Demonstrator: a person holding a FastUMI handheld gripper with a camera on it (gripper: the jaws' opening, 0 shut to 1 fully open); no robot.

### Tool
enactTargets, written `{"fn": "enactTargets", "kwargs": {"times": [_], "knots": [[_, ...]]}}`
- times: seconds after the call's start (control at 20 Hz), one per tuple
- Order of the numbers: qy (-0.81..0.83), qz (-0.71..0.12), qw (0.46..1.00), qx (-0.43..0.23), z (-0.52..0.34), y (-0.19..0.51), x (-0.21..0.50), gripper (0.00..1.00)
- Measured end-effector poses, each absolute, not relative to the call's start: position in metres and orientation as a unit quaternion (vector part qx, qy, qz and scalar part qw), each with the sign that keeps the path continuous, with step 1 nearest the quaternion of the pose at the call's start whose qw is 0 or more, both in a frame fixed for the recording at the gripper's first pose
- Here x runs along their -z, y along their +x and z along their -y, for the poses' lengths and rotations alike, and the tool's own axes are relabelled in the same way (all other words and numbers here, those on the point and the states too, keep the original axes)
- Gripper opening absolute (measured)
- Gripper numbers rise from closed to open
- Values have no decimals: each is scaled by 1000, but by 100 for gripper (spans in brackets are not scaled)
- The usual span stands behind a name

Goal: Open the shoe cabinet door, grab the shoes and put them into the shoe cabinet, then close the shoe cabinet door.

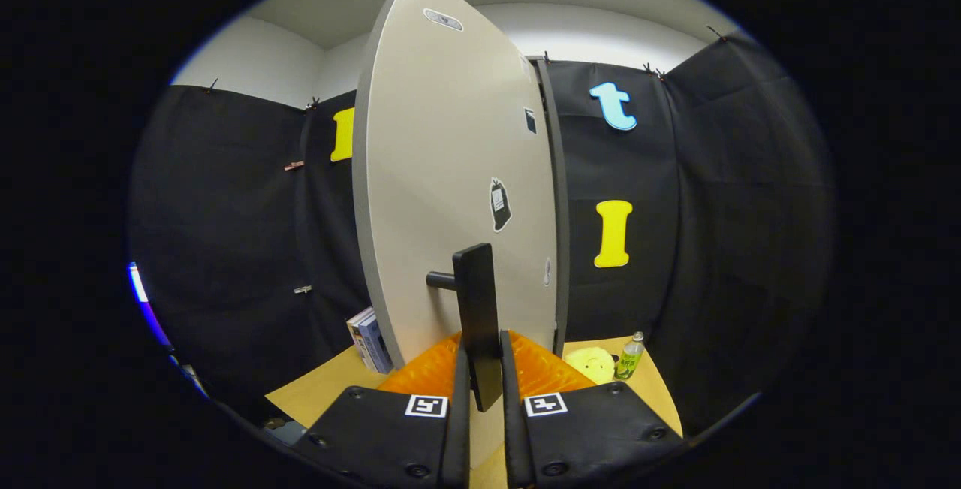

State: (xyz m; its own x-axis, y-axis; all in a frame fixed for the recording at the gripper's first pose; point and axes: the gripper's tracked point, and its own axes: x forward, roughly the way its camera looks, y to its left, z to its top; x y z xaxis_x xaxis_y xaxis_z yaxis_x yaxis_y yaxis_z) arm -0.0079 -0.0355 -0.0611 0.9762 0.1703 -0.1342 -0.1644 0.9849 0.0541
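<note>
Door handle (477, 316) sits pinched between my gripper (484, 369) fingers at 12 o'clock; I judge a steady arc about the cabinet door (450, 173) hinge keeps the hold.

Gripper (480, 369) at bottom centre of frame, pointing forward, jaws nearly closed, both fingers (459, 399) pressing flat black handle bar (478, 320) between them.
</note>
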Motion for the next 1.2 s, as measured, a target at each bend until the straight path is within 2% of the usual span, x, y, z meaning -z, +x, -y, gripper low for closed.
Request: {"fn": "enactTargets", "kwargs": {"times": [0.6,0.9,1.2], "knots": [[-3,-18,999,32,143,-82,25,22],[4,-45,999,3,117,-84,51,22],[11,-110,993,-44,68,-74,109,22]]}}
